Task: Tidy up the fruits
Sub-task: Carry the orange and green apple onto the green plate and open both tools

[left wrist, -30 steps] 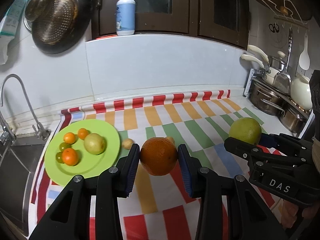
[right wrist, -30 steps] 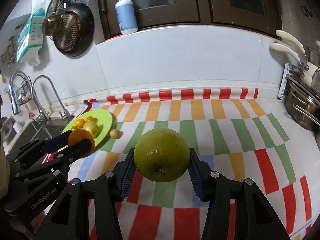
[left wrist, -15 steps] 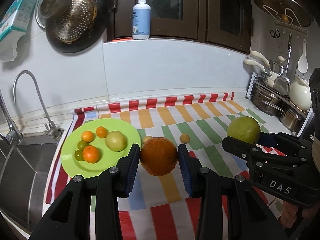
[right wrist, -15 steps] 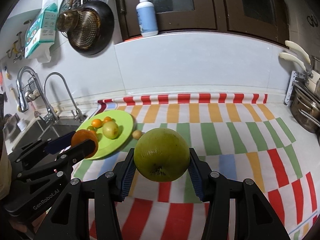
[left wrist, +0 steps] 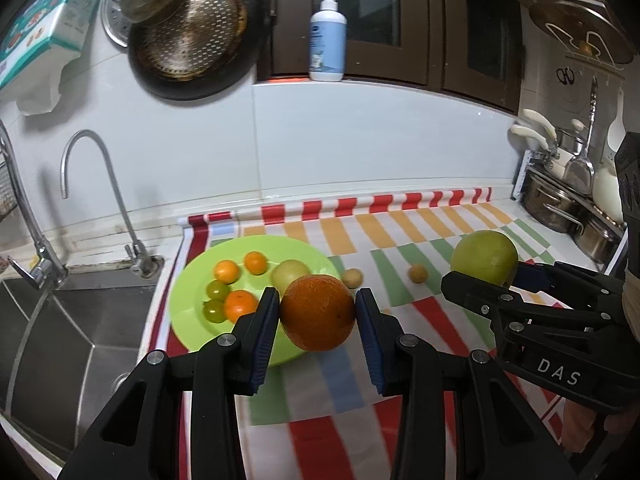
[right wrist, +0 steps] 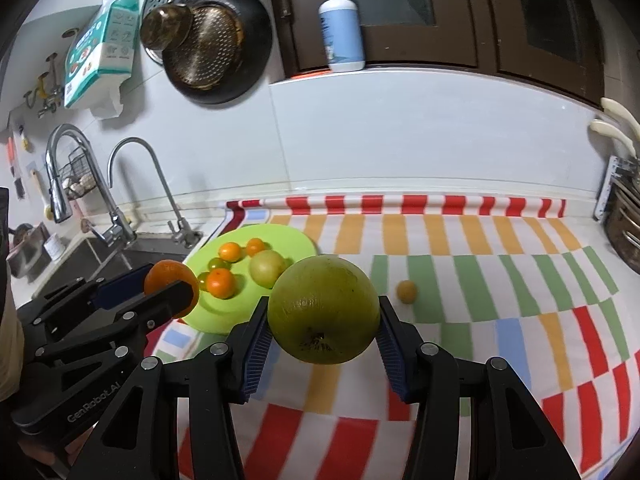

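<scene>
A: What sits in the left black two-finger gripper (left wrist: pixel 318 316)?

B: A round, deep-orange orange with pebbled skin (left wrist: pixel 318 313), clamped between the blue ribbed pads at the lower centre of the left wrist view. It hangs in front of the near edge of the round lime-green plastic plate (left wrist: pixel 188 328).

A: And the right black two-finger gripper (right wrist: pixel 323 330)?

B: Closed on a large, round, yellow-green fruit with brownish speckles and a dark stem scar (right wrist: pixel 323 316), at the lower centre of the right wrist view. In the left wrist view the same fruit appears at centre right.

A: What lies on the plate?

B: Three small orange mandarins, two small green tomatoes and a pale yellow-green round fruit (left wrist: pixel 291 273), clustered left of centre.

A: Anything loose?

B: Two small tan round fruits lie on the red, orange, green and white striped cloth (left wrist: pixel 400 236): one (left wrist: pixel 352 277) just beside the plate's right rim, the other (left wrist: pixel 417 273) further right, apart from it.

A: The surroundings?

B: A steel sink (left wrist: pixel 60 320) at lower left; a white-and-blue pump bottle (left wrist: pixel 328 40) at the top centre.
</scene>
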Demonstrator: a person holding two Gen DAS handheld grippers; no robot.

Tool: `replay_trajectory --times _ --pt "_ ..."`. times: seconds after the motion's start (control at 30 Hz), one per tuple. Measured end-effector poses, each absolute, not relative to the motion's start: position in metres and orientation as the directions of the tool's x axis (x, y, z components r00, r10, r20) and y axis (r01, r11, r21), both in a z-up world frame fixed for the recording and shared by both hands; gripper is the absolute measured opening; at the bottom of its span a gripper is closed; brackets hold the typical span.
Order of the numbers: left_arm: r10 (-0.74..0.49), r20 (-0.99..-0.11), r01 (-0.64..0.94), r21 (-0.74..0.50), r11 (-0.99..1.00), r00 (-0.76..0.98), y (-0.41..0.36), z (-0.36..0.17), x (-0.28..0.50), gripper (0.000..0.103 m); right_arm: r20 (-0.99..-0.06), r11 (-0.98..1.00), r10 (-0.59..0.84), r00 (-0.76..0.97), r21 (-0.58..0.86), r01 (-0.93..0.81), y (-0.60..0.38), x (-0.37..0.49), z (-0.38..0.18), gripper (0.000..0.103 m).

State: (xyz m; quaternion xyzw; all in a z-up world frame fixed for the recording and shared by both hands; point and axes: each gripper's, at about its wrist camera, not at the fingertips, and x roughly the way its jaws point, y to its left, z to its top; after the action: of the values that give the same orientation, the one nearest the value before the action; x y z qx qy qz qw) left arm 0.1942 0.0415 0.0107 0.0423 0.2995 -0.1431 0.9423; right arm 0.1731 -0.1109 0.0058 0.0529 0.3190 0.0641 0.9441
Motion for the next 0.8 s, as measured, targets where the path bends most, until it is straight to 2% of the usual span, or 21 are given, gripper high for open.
replay_trajectory --times 0.37,0.8 --pt "-0.197 -0.6 0.239 -0.01 0.971 0.776 0.083 -0.001 0.211 0.039 -0.607 0.979 0.204 0.769 0.142 -0.148 -0.07 0.201 -0.002 0.051" --pt "-0.21 -0.655 0.243 -0.041 0.969 0.726 0.11 -0.029 0.247 0.039 -0.665 0.967 0.253 0.703 0.153 -0.203 -0.031 0.24 -0.028 0.051"
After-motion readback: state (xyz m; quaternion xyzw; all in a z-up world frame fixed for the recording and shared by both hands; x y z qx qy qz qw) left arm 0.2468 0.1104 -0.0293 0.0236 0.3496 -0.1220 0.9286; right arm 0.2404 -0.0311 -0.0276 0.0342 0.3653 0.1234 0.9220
